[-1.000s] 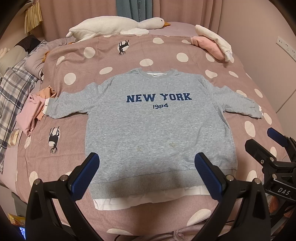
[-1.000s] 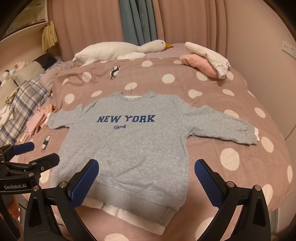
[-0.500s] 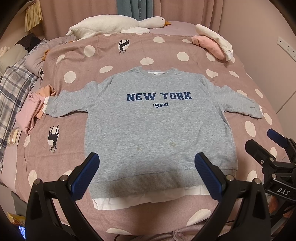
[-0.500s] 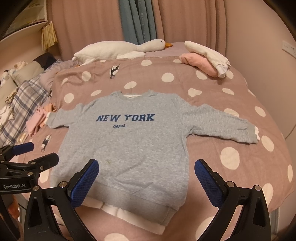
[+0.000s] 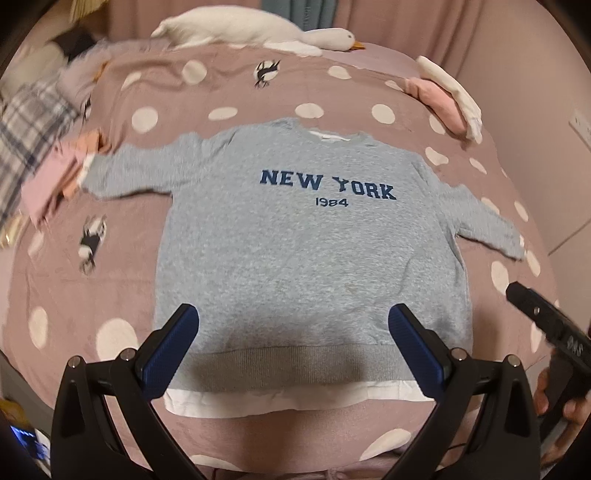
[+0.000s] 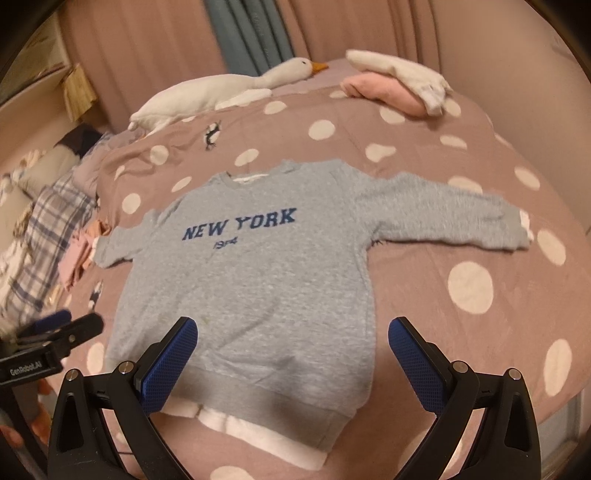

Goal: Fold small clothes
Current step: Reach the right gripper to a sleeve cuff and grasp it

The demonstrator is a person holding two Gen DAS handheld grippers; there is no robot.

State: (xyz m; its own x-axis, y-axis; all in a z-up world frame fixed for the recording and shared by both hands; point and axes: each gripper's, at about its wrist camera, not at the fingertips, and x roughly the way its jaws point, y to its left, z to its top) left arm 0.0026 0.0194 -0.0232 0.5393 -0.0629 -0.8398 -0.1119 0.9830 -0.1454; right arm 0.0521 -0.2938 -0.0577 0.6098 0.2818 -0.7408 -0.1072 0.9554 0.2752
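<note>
A grey "NEW YORK 1984" sweatshirt [image 5: 306, 251] with a white hem lies flat, front up, sleeves spread, on the pink polka-dot bedspread [image 5: 110, 288]. It also shows in the right wrist view [image 6: 255, 280]. My left gripper [image 5: 293, 332] is open and empty, hovering above the sweatshirt's hem. My right gripper [image 6: 291, 339] is open and empty above the hem's right part. The right gripper's body shows at the right edge of the left wrist view [image 5: 550, 325]. The left gripper's body shows at the left edge of the right wrist view [image 6: 48, 343].
A white goose plush [image 5: 258, 31] lies at the bed's head. Folded pink and white clothes [image 5: 447, 96] sit at the far right. A pink and orange clothes pile [image 5: 55, 177] and a plaid cloth [image 5: 26, 125] lie left. A wall [image 5: 535, 74] stands right.
Both grippers have moved forward and lower toward the sweatshirt's hem, and both views have tilted. The sweatshirt has not moved. Both grippers stay open.
</note>
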